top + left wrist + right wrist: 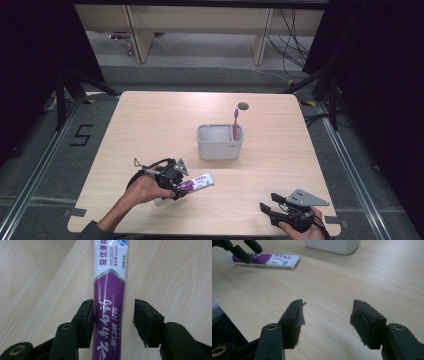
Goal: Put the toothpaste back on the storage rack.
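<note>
At the lower left of the high view, the left claw [175, 187] sits over the capped end of a purple-and-white toothpaste tube [192, 184], which lies flat on the counter [150, 125] a little below centre. In the left claw's own view the tube [109, 297] runs up the middle of the frame between the two jaws; the left pad [86, 320] is against its edge, while the right pad stands off with bare wood showing in the gap. So the jaws are apart around the tube, not clamped on it.

Just above centre stands a grey holder [220, 142] with a pink toothbrush [235, 125] upright in its right side. At the lower right, the right claw [267, 202] rests low with its jaws spread and nothing between them.

This looks like the grasping step for the tube. The next move likely calls for centring the jaws on it and closing until both pads press, then lifting it towards the holder.
</note>
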Demonstrator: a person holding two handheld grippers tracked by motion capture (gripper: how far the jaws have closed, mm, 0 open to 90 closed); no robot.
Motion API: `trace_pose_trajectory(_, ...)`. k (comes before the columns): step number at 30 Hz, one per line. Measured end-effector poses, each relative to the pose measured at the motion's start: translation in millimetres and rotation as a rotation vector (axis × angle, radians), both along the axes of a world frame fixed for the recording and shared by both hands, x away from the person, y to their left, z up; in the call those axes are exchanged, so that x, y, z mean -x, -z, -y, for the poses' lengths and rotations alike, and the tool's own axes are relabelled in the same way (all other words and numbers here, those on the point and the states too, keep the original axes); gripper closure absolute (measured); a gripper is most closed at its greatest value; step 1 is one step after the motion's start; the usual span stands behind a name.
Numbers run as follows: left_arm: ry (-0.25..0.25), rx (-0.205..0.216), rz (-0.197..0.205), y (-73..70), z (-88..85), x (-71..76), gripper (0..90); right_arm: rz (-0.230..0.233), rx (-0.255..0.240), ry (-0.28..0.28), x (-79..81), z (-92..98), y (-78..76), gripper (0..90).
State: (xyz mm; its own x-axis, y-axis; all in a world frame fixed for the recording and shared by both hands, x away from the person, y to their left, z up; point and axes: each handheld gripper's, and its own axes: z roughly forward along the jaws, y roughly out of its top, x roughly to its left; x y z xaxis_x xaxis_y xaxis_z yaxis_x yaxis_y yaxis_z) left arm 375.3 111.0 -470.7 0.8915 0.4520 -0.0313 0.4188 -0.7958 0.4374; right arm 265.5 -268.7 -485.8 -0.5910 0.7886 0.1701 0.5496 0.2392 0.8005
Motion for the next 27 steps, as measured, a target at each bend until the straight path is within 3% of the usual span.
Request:
trace_pose_trajectory(2,0.009,-0.015,-0.003,-0.5,0.5,-2.5,51.7,0.021,0.016,-0.009,-1.3,1.3,0.2,43.2)
trace_pose_trajectory(6,0.01,-0.049,-0.026,-0.9,4.0,-6.1,51.7,-0.012,0.0,0.0,0.3,-0.4,0.0,43.2)
trace_pose_trajectory(14,0.044,-0.143,-0.039,0.8,15.4,-15.4,52.7,-0.01,0.001,-0.003,0.1,-0.5,0.0,43.2)
trace_pose_trajectory(16,0.039,-0.148,-0.054,3.1,18.2,-15.8,53.5,0.009,0.01,-0.01,-0.9,0.4,0.3,43.2)
trace_pose_trajectory(19,0.049,-0.176,-0.07,5.2,21.8,-17.7,54.0,0.01,0.009,-0.01,-1.0,0.8,0.3,43.2)
trace_pose_trajectory(20,0.05,-0.182,-0.072,6.0,23.1,-17.7,54.8,-0.014,-0.004,-0.001,0.4,-0.4,-0.1,43.2)
trace_pose_trajectory(22,0.056,-0.197,-0.081,6.9,25.6,-18.1,55.9,0.01,0.001,-0.003,-0.5,0.1,0.3,43.2)
trace_pose_trajectory(27,0.063,-0.253,-0.091,6.5,32.5,-19.6,56.6,0.002,0.001,-0.002,-0.1,0.0,0.0,43.3)
